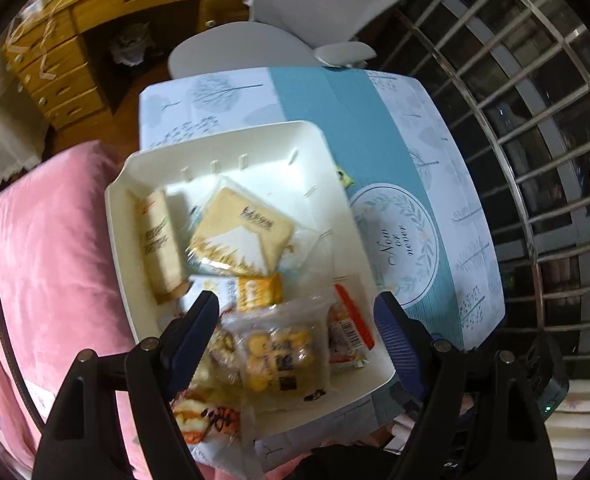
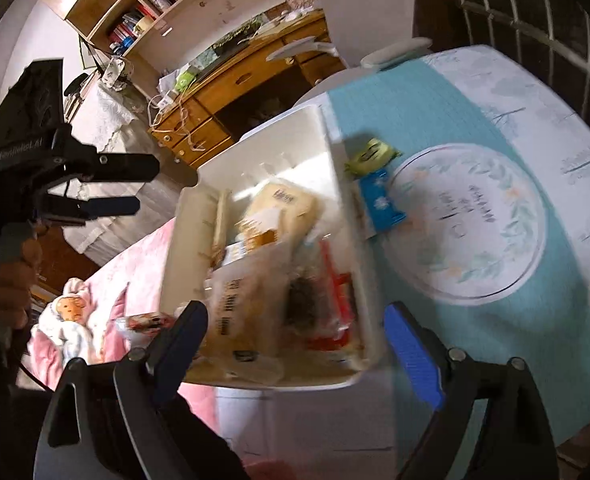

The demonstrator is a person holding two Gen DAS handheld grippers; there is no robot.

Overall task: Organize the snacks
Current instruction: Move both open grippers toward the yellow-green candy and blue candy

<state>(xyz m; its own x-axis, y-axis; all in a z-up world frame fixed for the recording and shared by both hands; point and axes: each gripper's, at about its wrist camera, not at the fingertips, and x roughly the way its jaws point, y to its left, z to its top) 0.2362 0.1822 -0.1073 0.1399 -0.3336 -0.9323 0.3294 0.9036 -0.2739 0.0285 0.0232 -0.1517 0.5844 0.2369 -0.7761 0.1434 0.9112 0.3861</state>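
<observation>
A white box (image 1: 231, 140) sits on the table's left side and holds several snack packets: a tan cracker pack (image 1: 241, 232), a tall beige pack (image 1: 159, 248), an orange pack (image 1: 259, 292), a clear bag of yellow biscuits (image 1: 283, 356), a red-edged packet (image 1: 349, 328). My left gripper (image 1: 295, 312) is open above the box's near end, empty. The box shows in the right wrist view (image 2: 327, 152). My right gripper (image 2: 295, 324) is open above its near end, empty. A green packet (image 2: 369, 154) and a blue packet (image 2: 381, 200) lie on the table beside the box.
The table has a blue and white patterned cloth (image 1: 399, 216). A pink blanket (image 1: 55, 248) lies to the left with a doll (image 2: 69, 312) on it. A white chair (image 1: 295, 24) and a wooden desk (image 1: 71, 64) stand behind. A metal window grille (image 1: 535, 120) is at the right.
</observation>
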